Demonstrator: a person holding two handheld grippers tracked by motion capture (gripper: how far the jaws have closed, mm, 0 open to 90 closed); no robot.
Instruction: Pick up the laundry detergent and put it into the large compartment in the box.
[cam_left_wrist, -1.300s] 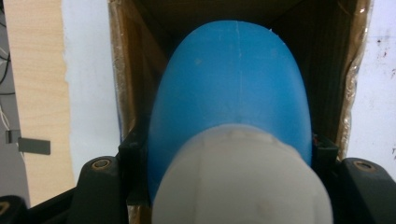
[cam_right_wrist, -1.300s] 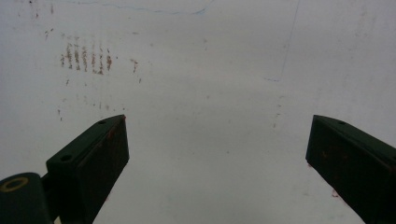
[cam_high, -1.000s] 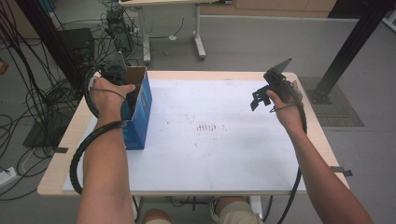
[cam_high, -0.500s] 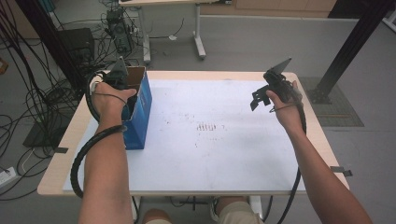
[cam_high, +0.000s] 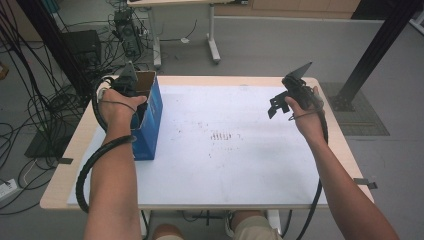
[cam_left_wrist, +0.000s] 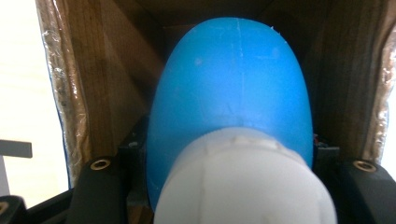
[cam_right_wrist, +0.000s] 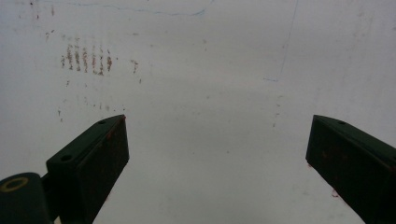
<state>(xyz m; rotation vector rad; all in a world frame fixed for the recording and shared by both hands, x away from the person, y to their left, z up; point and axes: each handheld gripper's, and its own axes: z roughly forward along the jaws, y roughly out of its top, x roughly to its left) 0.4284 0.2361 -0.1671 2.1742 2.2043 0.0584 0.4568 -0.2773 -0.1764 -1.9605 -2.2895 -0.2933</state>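
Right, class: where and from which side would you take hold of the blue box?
Its thin wall at the top rim, from above: the blue box stands upright, top open, so a tool's jaws could likely straddle that wall.

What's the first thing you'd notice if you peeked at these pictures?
The blue box standing at the table's left side, with the left gripper reaching into its open top. Inside, that gripper holds a big blue bottle with a white cap between its jaws. On the right, the right gripper hangs open above the bare, stained white tabletop.
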